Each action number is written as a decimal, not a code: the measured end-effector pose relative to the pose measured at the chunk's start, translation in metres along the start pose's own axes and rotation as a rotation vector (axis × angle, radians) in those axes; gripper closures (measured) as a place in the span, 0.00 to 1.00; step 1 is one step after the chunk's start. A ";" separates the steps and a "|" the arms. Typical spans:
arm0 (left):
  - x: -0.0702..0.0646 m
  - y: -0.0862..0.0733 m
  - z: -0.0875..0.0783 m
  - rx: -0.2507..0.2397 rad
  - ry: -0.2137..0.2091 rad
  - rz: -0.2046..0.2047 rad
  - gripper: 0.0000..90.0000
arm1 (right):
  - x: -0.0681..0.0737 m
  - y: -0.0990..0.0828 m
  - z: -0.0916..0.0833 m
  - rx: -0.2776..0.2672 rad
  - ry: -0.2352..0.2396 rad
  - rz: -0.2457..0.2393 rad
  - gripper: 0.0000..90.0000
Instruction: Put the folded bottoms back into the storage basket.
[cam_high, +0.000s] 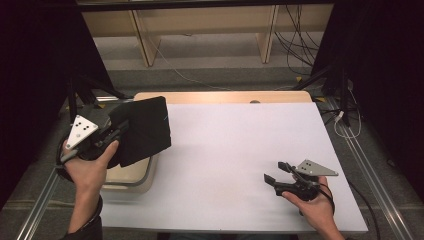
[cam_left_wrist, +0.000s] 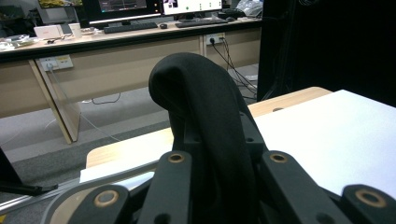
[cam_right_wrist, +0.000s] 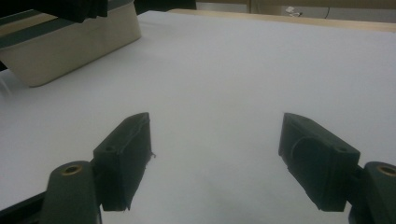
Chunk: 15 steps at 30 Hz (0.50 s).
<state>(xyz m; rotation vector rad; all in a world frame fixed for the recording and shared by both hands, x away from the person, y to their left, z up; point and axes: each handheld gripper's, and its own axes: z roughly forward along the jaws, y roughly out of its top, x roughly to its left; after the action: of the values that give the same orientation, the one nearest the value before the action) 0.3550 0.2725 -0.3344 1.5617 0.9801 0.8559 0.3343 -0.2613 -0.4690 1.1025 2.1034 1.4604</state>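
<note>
The left hand-held gripper (cam_high: 119, 131) clamps a black cloth (cam_high: 142, 130) above a tub (cam_high: 131, 175) — the right hand-held gripper (cam_high: 275, 171) gapes empty over the table (cam_high: 235, 145).

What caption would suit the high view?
Left gripper lifts folded black cloth above beige bin; right gripper waits open.

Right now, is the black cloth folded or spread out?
Folded: the black cloth hangs as a doubled, squared panel from the left tongs, its rounded fold clamped between them.

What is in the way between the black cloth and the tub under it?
Nothing visible. The left gripper holds the black cloth clamped right above the beige tub, with only air between them.
</note>
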 end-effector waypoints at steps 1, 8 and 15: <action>0.001 0.000 0.000 0.000 0.002 -0.002 0.87 | 0.000 0.000 0.000 0.000 -0.001 0.000 0.29; 0.002 0.000 0.000 0.002 0.005 -0.005 0.87 | 0.000 0.000 0.000 0.000 0.000 0.000 0.29; 0.005 -0.001 -0.001 0.003 0.012 -0.013 0.87 | 0.000 0.000 0.000 -0.001 0.000 0.001 0.29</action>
<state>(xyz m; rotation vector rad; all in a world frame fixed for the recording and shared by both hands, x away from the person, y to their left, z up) 0.3559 0.2780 -0.3350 1.5528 0.9997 0.8565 0.3345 -0.2613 -0.4692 1.1032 2.1023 1.4610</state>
